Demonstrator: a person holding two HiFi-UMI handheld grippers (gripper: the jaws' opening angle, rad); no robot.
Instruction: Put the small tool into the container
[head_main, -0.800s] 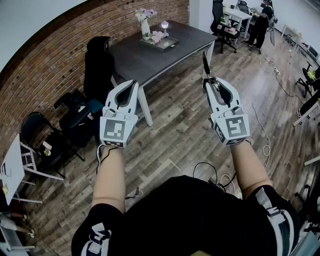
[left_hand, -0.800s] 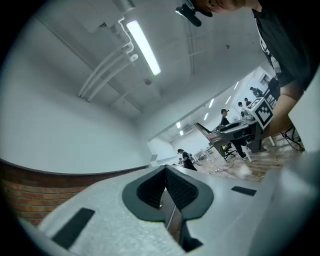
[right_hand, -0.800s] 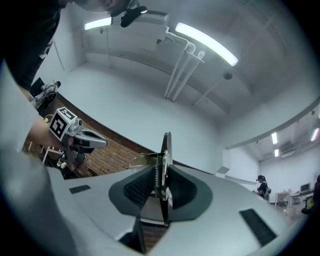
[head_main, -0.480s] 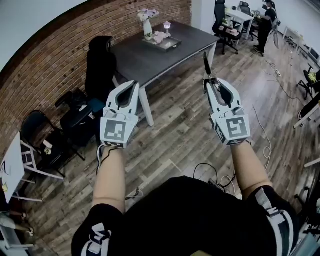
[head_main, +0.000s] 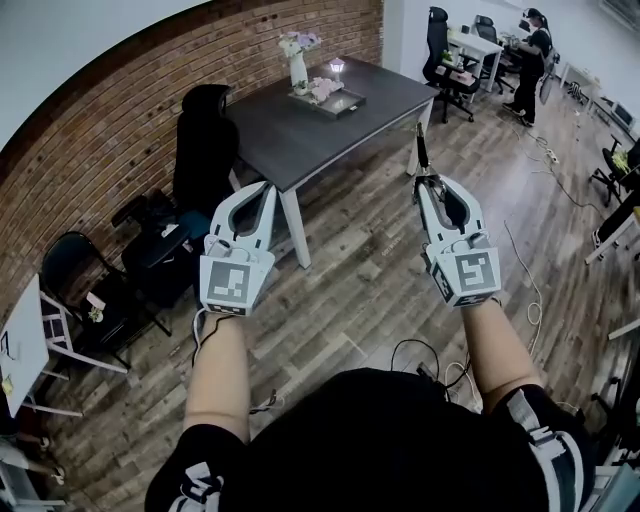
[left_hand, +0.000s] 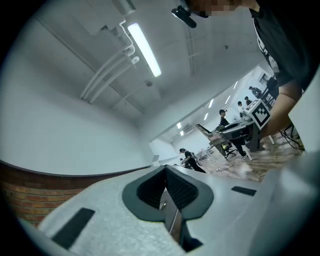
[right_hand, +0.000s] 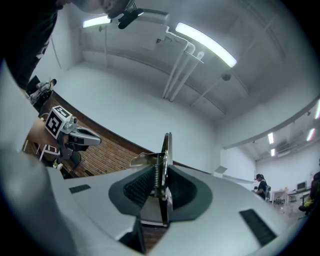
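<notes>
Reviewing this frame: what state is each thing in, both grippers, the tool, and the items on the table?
left gripper: shut, empty.
right gripper: shut on the tool.
tool: gripped, end sticking out past the jaws.
lamp: lit, standing on the table.
vase: upright, flowers in it.

Floor (head_main: 350, 275): open planks up to the worktop (head_main: 290, 140).
Worktop: near half bare; tray (head_main: 350, 101), vase (head_main: 298, 70), lamp (head_main: 337, 68) crowd far end.
Left side: office chair (head_main: 205, 135) just beside worktop edge.
Right gripper (head_main: 430, 182): small tool (head_main: 420, 150) juts beyond jaws.
</notes>
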